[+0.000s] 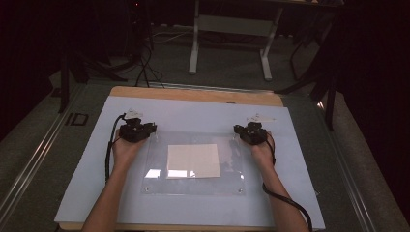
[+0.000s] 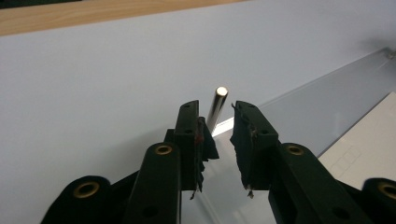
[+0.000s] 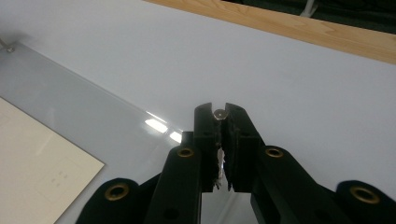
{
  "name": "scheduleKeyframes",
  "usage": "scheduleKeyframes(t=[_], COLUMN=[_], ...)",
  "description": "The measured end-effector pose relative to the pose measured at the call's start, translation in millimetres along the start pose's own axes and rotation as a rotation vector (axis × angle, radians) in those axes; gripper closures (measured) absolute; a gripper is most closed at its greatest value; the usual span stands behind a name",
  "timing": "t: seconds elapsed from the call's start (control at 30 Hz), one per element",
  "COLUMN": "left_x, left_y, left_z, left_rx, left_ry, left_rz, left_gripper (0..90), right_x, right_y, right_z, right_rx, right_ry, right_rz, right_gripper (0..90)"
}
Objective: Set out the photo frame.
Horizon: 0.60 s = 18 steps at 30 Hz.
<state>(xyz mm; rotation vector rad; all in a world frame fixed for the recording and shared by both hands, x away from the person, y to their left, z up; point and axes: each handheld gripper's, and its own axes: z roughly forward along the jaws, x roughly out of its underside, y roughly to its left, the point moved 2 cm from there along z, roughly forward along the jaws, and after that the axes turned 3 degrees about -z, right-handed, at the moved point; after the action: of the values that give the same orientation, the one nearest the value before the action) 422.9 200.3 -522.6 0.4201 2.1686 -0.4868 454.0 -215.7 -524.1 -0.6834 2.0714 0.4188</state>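
Left claw [image 1: 145,129] sits at the upper left corner of the clear acrylic sheet [image 1: 193,186], mid-left of the high view. Left gripper view: jaws spread, a narrow gap between them, and the left metal pin [image 2: 217,106] stands upright just beyond and between the jaw tips, not gripped; whether it touches the left jaw I can't tell

Right claw [image 1: 245,130] is at the sheet's upper right corner, mid-right of the high view. Right gripper view: jaws pressed almost together, pinching the right metal pin [image 3: 219,113] at the very tips, its round end face showing between them

Sheet lies flat at frame centre on the white board [image 1: 87,193] that covers the desk [image 1: 193,94]; wood edge shows along the top. White paper [image 1: 193,160] lies in the middle of the sheet, apparently under it, well apart from both claws. Small fasteners at the sheet's lower corners. Glare patches on the lower left of the sheet
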Motion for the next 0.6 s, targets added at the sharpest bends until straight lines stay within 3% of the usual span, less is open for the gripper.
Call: scheduleKeyframes(t=[0.17, 0.37, 0.6], left_x=[-1.3, -2.0, -3.7], left_y=[0.6, -1.3, -1.6], left_z=[2.7, 2.8, 5.9], left_rx=[0.009, -0.013, -0.003], left_ry=[-0.021, -0.012, -0.044], left_rz=[-0.014, 0.016, 0.0], left_gripper=[82.0, 83.6, 81.8], right_x=[0.5, 0.7, 2.7], right_y=[1.1, 2.5, 2.5], right_z=[-0.2, -1.3, -3.7], right_rx=[0.014, 0.028, 0.027], right_ry=[-0.006, -0.009, -0.009], right_rz=[-0.006, -0.001, 0.011], right_gripper=[85.0, 85.2, 84.9])
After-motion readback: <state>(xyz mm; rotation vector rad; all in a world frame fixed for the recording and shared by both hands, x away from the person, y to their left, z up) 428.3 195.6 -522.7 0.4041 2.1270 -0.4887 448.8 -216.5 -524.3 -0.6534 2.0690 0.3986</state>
